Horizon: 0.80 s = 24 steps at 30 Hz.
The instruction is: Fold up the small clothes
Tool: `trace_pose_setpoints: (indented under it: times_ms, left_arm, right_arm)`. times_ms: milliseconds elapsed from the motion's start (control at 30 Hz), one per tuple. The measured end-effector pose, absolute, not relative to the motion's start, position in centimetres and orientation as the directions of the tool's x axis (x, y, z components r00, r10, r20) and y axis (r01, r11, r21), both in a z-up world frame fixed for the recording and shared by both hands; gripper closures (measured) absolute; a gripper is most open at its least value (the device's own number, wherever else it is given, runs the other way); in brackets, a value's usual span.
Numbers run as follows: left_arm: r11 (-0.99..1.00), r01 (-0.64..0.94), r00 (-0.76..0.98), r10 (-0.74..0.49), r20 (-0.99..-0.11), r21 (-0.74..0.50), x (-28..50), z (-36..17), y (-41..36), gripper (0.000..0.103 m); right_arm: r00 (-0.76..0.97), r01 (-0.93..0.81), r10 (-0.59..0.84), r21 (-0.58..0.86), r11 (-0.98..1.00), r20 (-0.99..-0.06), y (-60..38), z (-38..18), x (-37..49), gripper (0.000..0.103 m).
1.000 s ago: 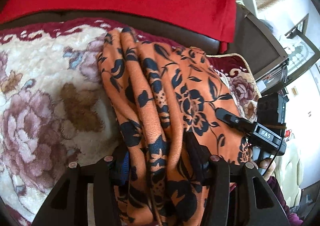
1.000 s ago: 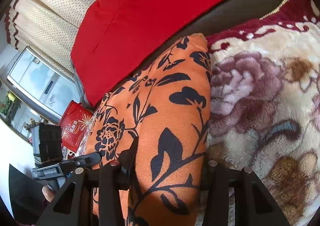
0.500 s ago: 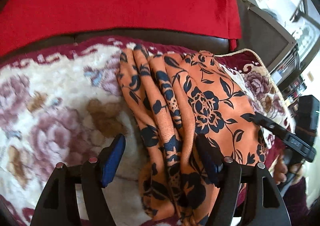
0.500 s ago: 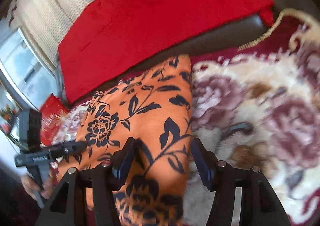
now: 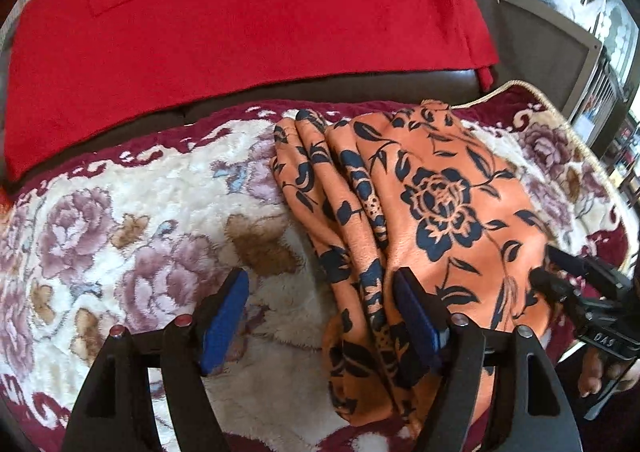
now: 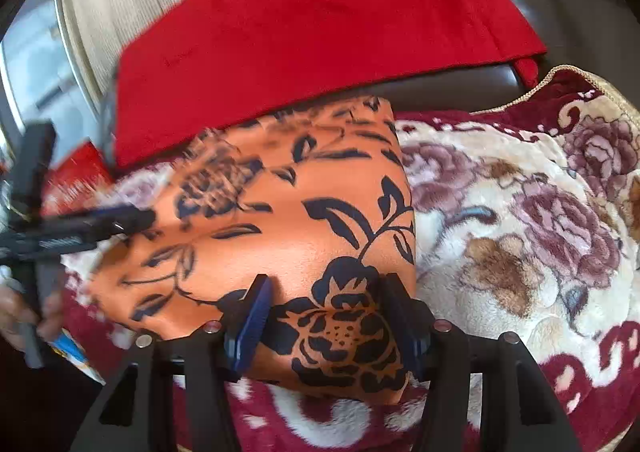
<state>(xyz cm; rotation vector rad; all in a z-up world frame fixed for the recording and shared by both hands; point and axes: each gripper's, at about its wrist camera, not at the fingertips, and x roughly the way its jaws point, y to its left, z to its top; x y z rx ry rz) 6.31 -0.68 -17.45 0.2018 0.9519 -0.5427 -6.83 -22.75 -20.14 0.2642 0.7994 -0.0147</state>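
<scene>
An orange garment with black flowers (image 5: pixel 432 204) lies folded in layers on a floral blanket (image 5: pixel 120 236). My left gripper (image 5: pixel 320 308) is open; the garment's left folded edge lies between and under its blue pads (image 5: pixel 224 320), not held. In the right wrist view the same garment (image 6: pixel 304 228) lies flat. My right gripper (image 6: pixel 328 316) is open, its jaws standing on either side of the garment's near edge. The left gripper also shows at the left in the right wrist view (image 6: pixel 80 224), blurred.
A red cloth (image 5: pixel 224 12) hangs over the dark sofa back (image 5: pixel 360 88) behind the blanket. The blanket's dark red border runs along the front edge (image 6: pixel 320 424). Furniture and a window stand past the sofa's right end (image 5: pixel 592 52).
Both grippers have let go of the garment and opened. They have pulled back, and the garment now rests folded on the blanket.
</scene>
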Motion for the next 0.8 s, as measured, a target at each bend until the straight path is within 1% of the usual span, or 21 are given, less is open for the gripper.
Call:
trace_pose_setpoints:
  times_ms: [100, 233, 367, 400, 500, 567, 667, 800]
  left_arm:
    - [0.852, 0.523, 0.482, -0.328, -0.813, -0.033, 6.1, -17.6, -0.7, 0.022]
    - [0.856, 0.516, 0.482, -0.325, -0.814, -0.036, 6.4, -17.5, -0.5, 0.021]
    - [0.853, 0.521, 0.486, -0.319, -0.814, -0.024, 6.3, -17.3, -0.6, 0.021]
    - [0.852, 0.523, 0.489, -0.316, -0.813, -0.017, 6.2, -17.3, -0.7, 0.021]
    - [0.849, 0.529, 0.495, -0.313, -0.811, -0.004, 6.1, -17.2, -0.7, 0.021]
    - [0.847, 0.532, 0.496, -0.314, -0.81, -0.003, 6.0, -17.1, -0.6, 0.021]
    - [0.846, 0.533, 0.489, -0.32, -0.811, -0.012, 6.0, -17.2, -0.5, 0.021]
    - [0.849, 0.529, 0.489, -0.312, -0.814, -0.007, 6.0, -17.3, -0.4, 0.021]
  right_arm:
    - [0.695, 0.124, 0.08, 0.228, 0.966, -0.714, -22.7, -20.0, -6.9, 0.042]
    - [0.695, 0.129, 0.079, 0.232, 0.964, -0.715, -22.6, -19.1, -6.9, 0.043]
    - [0.727, 0.111, 0.119, 0.286, 0.952, -0.676, -23.4, -17.1, -5.6, 0.043]
    - [0.728, 0.11, 0.112, 0.277, 0.955, -0.676, -23.3, -16.8, -4.8, 0.043]
    - [0.727, 0.118, 0.067, 0.221, 0.968, -0.683, -23.3, -16.6, -2.3, 0.044]
    - [0.711, 0.148, 0.065, 0.24, 0.959, -0.7, -24.2, -17.5, -0.3, 0.045]
    - [0.649, 0.189, 0.087, 0.27, 0.944, -0.756, -25.2, -20.4, 2.1, 0.045]
    - [0.654, 0.2, 0.068, 0.259, 0.945, -0.753, -24.7, -19.3, 1.9, 0.045]
